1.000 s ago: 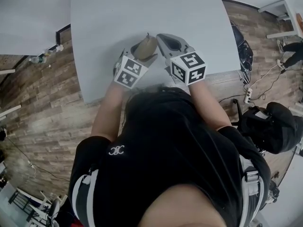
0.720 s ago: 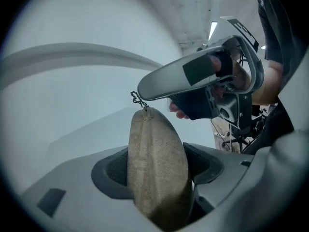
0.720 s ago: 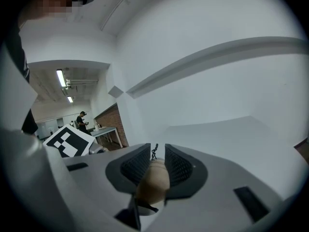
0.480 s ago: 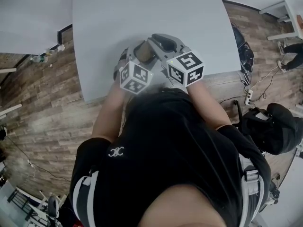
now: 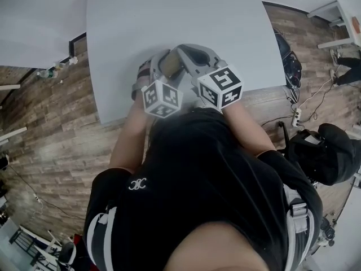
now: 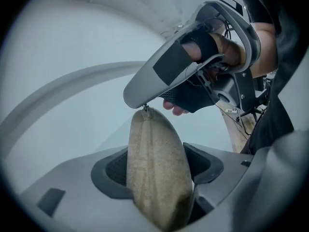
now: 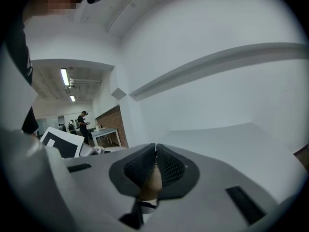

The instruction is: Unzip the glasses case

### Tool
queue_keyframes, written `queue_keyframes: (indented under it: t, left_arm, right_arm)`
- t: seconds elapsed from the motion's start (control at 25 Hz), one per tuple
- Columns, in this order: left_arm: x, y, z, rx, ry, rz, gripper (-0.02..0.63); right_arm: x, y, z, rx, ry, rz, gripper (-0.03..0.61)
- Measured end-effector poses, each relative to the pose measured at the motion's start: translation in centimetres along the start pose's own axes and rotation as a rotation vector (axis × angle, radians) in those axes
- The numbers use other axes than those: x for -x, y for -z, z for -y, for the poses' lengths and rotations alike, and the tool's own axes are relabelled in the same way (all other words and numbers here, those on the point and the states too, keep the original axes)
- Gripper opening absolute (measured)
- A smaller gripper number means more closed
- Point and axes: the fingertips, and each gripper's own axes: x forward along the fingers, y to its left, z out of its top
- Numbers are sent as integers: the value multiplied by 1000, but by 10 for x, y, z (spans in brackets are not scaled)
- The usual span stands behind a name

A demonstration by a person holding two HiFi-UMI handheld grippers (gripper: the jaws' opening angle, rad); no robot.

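Glasses case [image 6: 152,144] off table [image 5: 169,16], clamped between left gripper [image 6: 158,170] jaws. Right gripper [image 7: 155,166] jaws just closing, nearly together, pinching zip pull [image 6: 146,109] at case end. Zip looks shut; whole run left.

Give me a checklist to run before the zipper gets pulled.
1. Case clamped in the left gripper: ok, both pads press its sides.
2. Right gripper on the pull: ok, its jaws have just been closing and the pull runs into their tip.
3. Grip depth on the pull: cannot tell, it is too small to make out.
4. Zipper opened: not ok, the seam looks shut along the case.
5. Case off the table: ok, it is held up in the air, tip toward the right gripper.
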Motion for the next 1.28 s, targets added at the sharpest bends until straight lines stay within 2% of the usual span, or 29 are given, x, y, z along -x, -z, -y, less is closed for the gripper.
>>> queue_keyframes:
  t: [0.2,0.36,0.52,0.68,0.88,1.28]
  left_arm:
    - [12,-10,-1,64,37,36,314]
    - [14,-5,-5,51,43,20,314]
    - [21,-4,-9,102,83,56,314]
    - [25,-8,-11,187,164,133,314]
    - [39,-23,-18,331,256,268,314]
    - [65,-44,-33,544,373,457,314]
  right_arm:
    - [6,-13,-3,44,-18,27,26]
    - [2,-13,3,20,-21,23,26]
    - [-4,-7,21,-84,-4,3,26]
    - [-7,-12,22,-127,-39,19,26]
    - [-6,-19,24,-170,-85,45,26]
    - [3,-34,16,-235,-161,96,26]
